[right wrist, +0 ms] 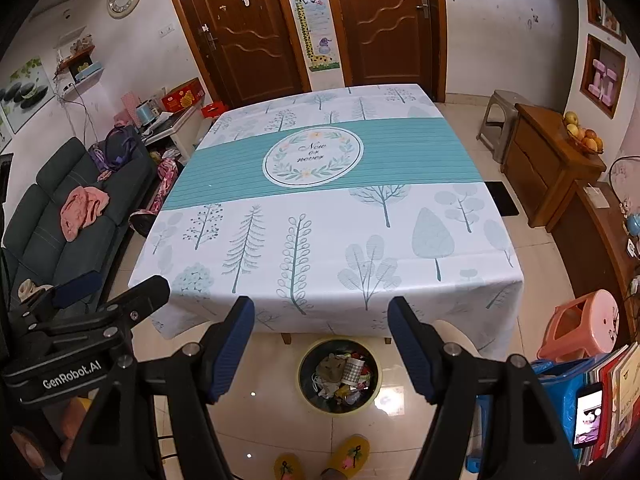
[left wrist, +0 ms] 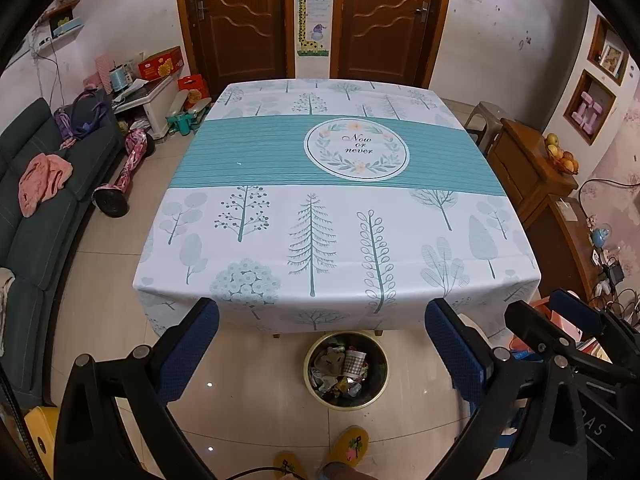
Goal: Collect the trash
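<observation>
The left gripper (left wrist: 322, 350) is being held spread and empty, raised in front of the bench (left wrist: 400, 208); the trash bin (left wrist: 346, 370) on the floor, already filled with crumpled trash (left wrist: 340, 368), is being framed below and between its fingers; the right gripper (right wrist: 321, 350) is likewise being held spread, holding nothing, with the bin lying ahead and below it; no loose trash is being shown on the bench; neither gripper is judged nearer.
</observation>
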The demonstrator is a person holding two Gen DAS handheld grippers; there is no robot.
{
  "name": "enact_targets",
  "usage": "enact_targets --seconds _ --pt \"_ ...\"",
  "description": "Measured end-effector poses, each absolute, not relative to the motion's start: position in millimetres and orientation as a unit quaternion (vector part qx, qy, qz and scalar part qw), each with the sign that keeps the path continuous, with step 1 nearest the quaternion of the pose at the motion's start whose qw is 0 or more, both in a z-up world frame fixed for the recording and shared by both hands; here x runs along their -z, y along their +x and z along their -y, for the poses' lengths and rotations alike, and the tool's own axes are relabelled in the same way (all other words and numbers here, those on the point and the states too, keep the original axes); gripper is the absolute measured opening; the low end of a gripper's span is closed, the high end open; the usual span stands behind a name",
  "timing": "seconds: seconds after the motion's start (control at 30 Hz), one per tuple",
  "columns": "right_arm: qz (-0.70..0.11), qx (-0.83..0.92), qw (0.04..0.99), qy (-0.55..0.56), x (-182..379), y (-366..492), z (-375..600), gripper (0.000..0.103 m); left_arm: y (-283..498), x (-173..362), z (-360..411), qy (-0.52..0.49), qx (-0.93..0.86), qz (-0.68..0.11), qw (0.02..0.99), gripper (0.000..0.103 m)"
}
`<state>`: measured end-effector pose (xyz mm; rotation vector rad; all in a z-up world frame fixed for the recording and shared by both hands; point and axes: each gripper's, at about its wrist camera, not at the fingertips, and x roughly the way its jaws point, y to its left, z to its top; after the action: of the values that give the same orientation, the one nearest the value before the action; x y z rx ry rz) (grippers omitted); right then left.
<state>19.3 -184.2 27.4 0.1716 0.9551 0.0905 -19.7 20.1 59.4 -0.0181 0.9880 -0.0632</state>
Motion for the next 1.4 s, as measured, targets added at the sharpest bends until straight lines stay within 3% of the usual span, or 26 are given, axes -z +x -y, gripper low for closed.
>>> enact_targets --seconds 1.4 --pt "-0.464 -0.048 0.881 0.077 -17 31 198 0.070 -11 -53 -19 -0.002 0.020 -0.476 0.879 0.102"
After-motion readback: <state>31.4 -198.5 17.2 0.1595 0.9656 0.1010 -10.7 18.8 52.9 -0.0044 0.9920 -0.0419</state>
